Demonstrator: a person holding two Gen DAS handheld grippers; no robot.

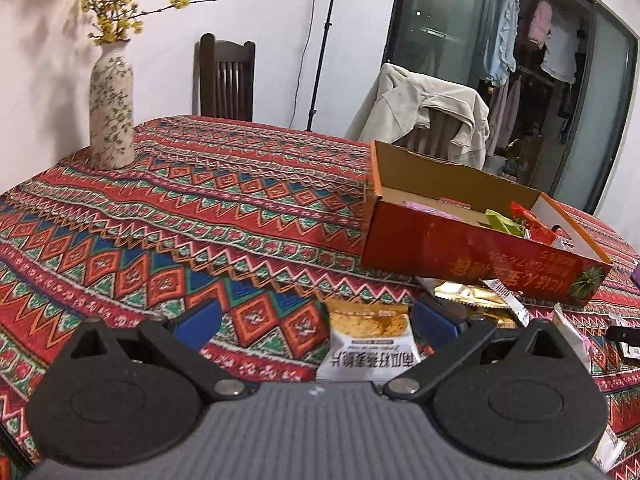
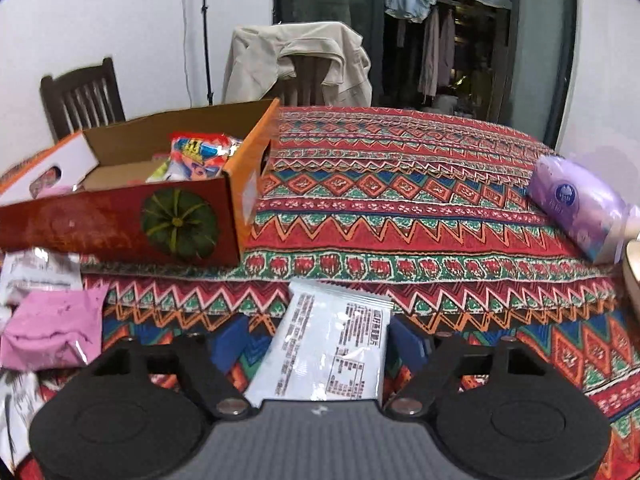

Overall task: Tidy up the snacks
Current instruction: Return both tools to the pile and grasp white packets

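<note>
Listing by view, left wrist first: left gripper (image 1: 316, 320), jaws apart, a biscuit packet (image 1: 368, 344) lying on the table (image 1: 180, 216) between them, nearer the right jaw; contact with the pads cannot be told. Far right, an open red cardboard box (image 1: 472, 248) holding several wrapped snacks; gold and white packets (image 1: 480, 296) lie against its near wall. Far left, a flowered vase (image 1: 111, 112) with yellow sprigs. Beyond the table, a dark wooden chair (image 1: 226, 76) and a second chair draped with a beige jacket (image 1: 424, 116).

Right wrist: right gripper (image 2: 316, 344), jaws partly apart, a pale blue-white packet (image 2: 328, 352) between them, its right edge at the right jaw, the left jaw clear of it. Near left, a pink packet (image 2: 52, 336). Far left, the same box, a green pumpkin printed on its near wall. Far right, a lilac tissue pack (image 2: 580, 208).
</note>
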